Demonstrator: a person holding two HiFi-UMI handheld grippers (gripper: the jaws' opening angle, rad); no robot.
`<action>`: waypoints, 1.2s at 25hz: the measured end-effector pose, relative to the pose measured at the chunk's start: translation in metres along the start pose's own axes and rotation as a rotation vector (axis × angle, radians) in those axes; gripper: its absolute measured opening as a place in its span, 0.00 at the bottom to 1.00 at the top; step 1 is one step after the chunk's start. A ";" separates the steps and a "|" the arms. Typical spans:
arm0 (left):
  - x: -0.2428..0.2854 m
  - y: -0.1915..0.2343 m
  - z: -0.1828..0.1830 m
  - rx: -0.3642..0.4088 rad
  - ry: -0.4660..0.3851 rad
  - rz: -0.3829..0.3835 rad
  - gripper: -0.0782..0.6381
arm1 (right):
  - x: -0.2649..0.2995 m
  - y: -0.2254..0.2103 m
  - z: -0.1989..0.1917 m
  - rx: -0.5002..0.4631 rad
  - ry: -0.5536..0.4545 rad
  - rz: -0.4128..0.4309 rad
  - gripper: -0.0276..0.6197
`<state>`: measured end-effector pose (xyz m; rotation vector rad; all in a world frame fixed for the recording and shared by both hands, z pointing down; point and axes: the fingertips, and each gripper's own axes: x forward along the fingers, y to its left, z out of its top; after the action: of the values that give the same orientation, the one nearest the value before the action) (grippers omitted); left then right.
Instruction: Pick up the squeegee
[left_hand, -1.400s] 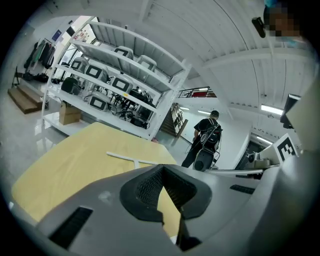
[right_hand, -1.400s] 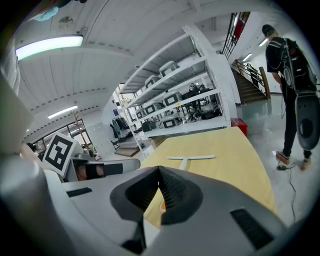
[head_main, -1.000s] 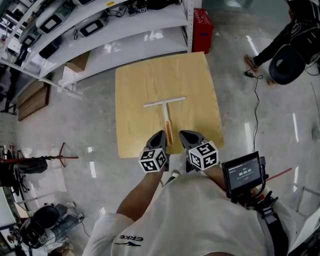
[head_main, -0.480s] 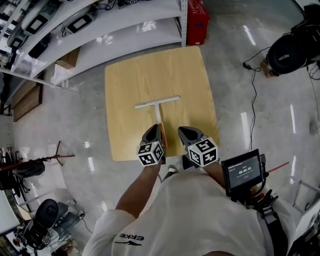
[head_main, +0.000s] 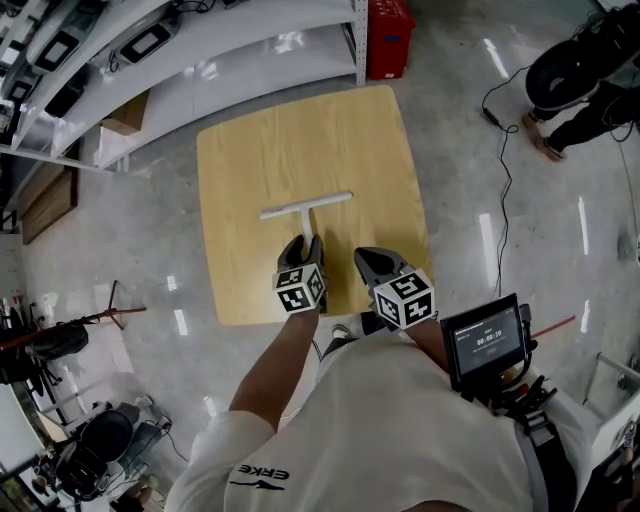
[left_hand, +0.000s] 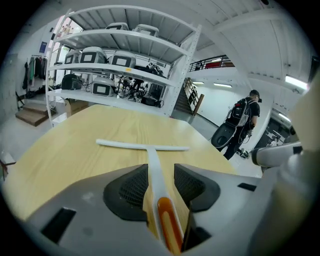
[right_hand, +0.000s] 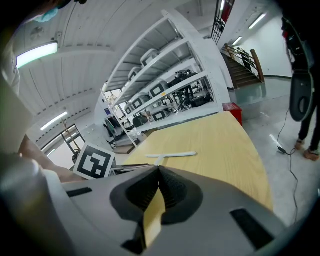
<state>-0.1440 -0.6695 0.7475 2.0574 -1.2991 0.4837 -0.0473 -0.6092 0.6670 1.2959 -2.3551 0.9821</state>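
A white T-shaped squeegee (head_main: 305, 207) with an orange-ended handle lies on the square wooden table (head_main: 300, 130), blade far, handle pointing toward me. My left gripper (head_main: 303, 243) is low over the handle's near end. In the left gripper view its jaws are opening and straddle the squeegee handle (left_hand: 151, 172), with table showing beside the handle, so the pads do not press it. My right gripper (head_main: 366, 259) hovers just right of it, above the table's near edge. In the right gripper view the right gripper (right_hand: 159, 169) is shut and empty, with the squeegee (right_hand: 171, 155) ahead to the left.
White shelving (head_main: 200, 60) with equipment runs along the far-left side of the table, a red crate (head_main: 386, 40) at its end. A person (head_main: 585, 70) stands at the far right, with a cable (head_main: 502, 190) trailing over the grey floor. A small screen (head_main: 485, 345) sits by my right arm.
My left gripper went forward and down onto the handle's near end, and its jaws went from shut to spread around the handle. The right gripper shifted slightly forward and stayed shut.
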 end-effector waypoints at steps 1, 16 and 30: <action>0.004 0.002 -0.001 0.005 0.007 0.009 0.30 | 0.000 -0.002 0.000 0.001 0.001 -0.003 0.05; 0.024 0.020 -0.014 0.061 0.107 0.110 0.30 | 0.000 -0.019 -0.001 0.027 -0.005 -0.042 0.05; 0.020 0.017 -0.006 0.061 0.061 0.070 0.22 | -0.018 -0.034 0.005 0.011 -0.047 -0.087 0.05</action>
<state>-0.1504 -0.6831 0.7697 2.0355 -1.3383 0.6201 -0.0088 -0.6131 0.6684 1.4269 -2.3092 0.9499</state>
